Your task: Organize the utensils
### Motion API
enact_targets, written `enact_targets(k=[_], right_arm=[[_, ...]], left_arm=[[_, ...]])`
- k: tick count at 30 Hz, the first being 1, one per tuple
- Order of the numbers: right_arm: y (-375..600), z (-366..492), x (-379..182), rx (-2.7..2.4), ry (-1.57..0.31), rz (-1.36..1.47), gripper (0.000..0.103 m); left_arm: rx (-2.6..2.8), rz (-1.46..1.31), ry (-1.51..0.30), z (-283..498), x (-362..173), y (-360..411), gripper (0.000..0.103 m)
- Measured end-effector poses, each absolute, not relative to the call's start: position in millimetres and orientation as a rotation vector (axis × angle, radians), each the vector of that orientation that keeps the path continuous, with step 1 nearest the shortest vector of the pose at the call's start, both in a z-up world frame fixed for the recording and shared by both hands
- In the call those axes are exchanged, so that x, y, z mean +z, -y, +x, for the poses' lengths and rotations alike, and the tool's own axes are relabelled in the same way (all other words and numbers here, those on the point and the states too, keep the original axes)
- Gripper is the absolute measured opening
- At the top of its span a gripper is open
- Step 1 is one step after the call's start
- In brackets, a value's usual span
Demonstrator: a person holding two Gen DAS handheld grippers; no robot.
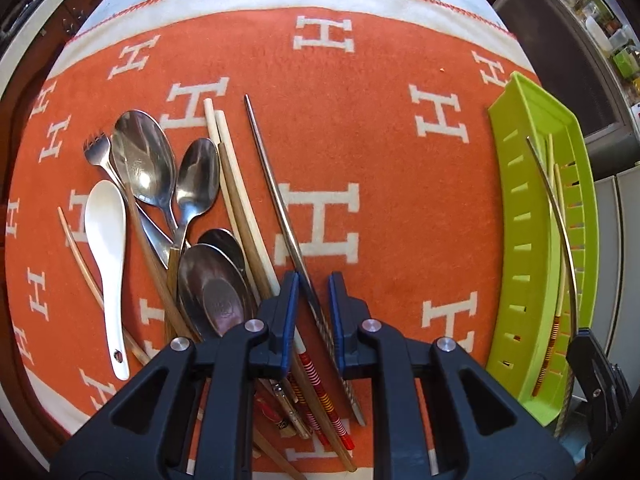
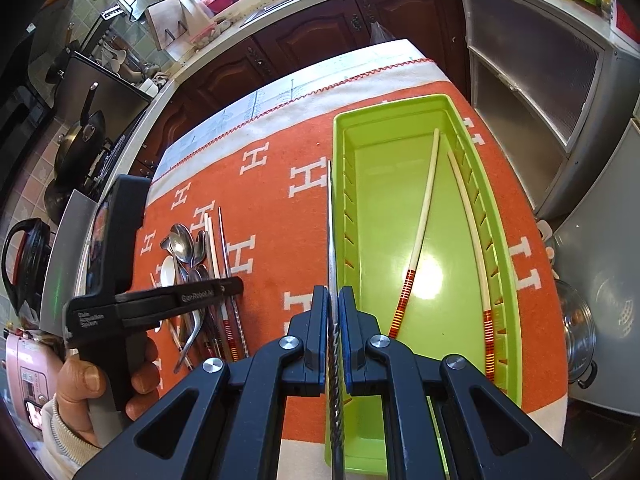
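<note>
Right hand-held gripper (image 2: 331, 322) (level) clamps 1 steel chopstick (image 2: 329, 216) beside green tray (image 2: 340, 184).

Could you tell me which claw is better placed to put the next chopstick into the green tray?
The right claw: it is already shut on a metal chopstick right at the green tray's near wall. The left claw is open, straddling another metal chopstick on the cloth, not gripping it.

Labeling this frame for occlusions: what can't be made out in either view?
- Left wrist: handle ends of the wooden chopsticks and spoons, hidden under the left gripper.
- Left wrist: right gripper, cut by the edge.
- Right wrist: metal chopstick grip end, hidden behind the right gripper; green tray near end too.
</note>
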State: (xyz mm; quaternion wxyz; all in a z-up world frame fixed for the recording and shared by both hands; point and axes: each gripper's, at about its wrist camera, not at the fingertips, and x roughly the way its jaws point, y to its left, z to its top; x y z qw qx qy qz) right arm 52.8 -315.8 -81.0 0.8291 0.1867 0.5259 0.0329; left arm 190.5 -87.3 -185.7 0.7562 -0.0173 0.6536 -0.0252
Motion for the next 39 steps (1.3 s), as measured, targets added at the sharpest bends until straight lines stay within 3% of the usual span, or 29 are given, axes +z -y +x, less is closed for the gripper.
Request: enact_targets(k=[3,8,20,29,31,36,39], right_arm=[[316,53,-81,0.070,-1.117,0.400,0.005],[321,49,-77,0.068,-1.102,0.406,0.005],[357,39,-71,-0.023,-1.063,0.433,0.006],[386,41,-85,-0.110,-1.049,0.440,0.006],[389,43,-89,-0.102,-1.064,0.447,0.008],[383,43,-88,-0.106,-1.054,0.412,0.032],[378,40,-85,-0.109,-1.052,0.384,0.034]], left_arm=[[-0.043,-0.008,-1.387,190,-187,93,0.013],[-0.058,-0.024,-1.368,188,-185,100,0.003],[-0.376,-0.162,-1.322,165,-104,148,0.003],[-0.476,-0.145,-1.337,164,-91,204,0.003],[-0.476,-0.097,-1.332,161,-91,214,0.003],[-0.451,-0.024,-1.319,152,-100,212,0.004],[-0.422,0.014,-1.298,147,-103,199,0.004]])
